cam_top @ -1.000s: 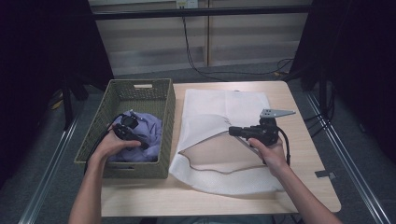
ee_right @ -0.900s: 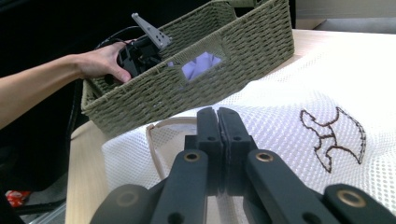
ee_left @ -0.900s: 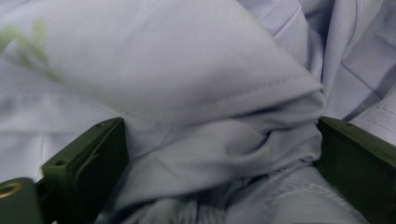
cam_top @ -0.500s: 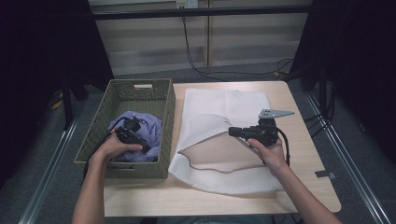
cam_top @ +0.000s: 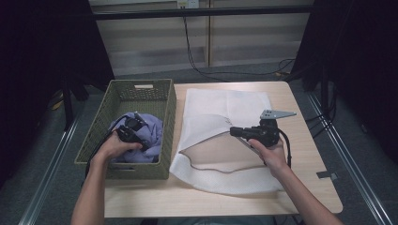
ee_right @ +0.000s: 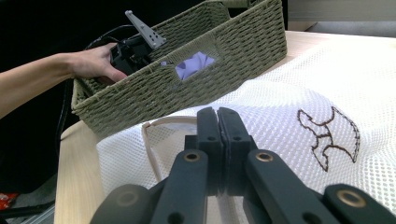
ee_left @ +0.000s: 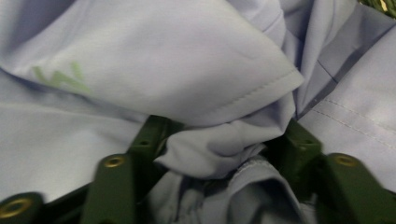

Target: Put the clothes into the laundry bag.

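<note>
A lavender garment (cam_top: 151, 132) lies crumpled in the green woven basket (cam_top: 141, 85) at the left. My left gripper (cam_top: 138, 140) is pushed down into it. Its jaws have just been closing, and in the left gripper view (ee_left: 224, 149) a bunched fold of the garment (ee_left: 163, 56) is pinched between them. A white mesh laundry bag (cam_top: 225, 103) lies on the table to the right. My right gripper (cam_top: 233, 131) is shut on the bag's upper layer near the mouth and holds it raised. The right gripper view shows the jaws (ee_right: 217, 114) pressed together against the mesh bag (ee_right: 303, 93).
The basket (ee_right: 210, 88) stands close beside the bag's open mouth, with the other hand and the left gripper (ee_right: 130, 51) inside it. Bare wooden table (cam_top: 309, 154) lies right of and in front of the bag. Cables hang behind the table's far edge.
The left gripper has sunk slightly into the garment in the basket and its jaws have drawn in on a fold. The right gripper and the bag have kept still.
</note>
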Motion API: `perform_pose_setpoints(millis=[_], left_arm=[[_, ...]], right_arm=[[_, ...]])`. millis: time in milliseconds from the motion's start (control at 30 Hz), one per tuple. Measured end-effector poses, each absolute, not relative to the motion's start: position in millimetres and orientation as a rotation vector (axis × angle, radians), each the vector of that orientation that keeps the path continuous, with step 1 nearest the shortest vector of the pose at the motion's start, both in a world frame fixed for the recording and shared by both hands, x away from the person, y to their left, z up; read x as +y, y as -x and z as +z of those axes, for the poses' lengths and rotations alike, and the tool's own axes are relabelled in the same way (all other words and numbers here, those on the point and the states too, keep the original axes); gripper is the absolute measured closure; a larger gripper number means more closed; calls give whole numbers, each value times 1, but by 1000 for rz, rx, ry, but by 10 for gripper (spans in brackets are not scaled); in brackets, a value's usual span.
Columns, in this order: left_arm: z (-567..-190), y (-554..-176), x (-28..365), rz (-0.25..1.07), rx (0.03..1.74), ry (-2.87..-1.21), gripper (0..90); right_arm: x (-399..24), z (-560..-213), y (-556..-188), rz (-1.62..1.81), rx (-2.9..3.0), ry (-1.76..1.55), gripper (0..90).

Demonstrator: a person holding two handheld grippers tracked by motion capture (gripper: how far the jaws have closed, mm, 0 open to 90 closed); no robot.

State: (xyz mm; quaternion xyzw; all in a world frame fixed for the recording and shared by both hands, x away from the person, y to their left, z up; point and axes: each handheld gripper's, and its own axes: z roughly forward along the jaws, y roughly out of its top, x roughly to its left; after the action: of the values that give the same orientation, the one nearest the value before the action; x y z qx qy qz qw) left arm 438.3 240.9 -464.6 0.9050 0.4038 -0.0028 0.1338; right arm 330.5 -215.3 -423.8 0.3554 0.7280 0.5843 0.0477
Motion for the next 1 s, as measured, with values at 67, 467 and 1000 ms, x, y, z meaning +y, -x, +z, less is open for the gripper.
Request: perform_pose_setpoints(millis=[67,467,1000], left_arm=[[-463,-439,243,-15,1187,-2625,539],[-452,-438,246,30,1179,-2560,791],[-416,-424,260,145,1085,-2266,801]], right_arm=[[-215,-424,-330,1781,2223,-1086,886],[-215,-426,-331,1787,2221,-1088,886],[-215,-426,-331,1787,2218,-1088,886]])
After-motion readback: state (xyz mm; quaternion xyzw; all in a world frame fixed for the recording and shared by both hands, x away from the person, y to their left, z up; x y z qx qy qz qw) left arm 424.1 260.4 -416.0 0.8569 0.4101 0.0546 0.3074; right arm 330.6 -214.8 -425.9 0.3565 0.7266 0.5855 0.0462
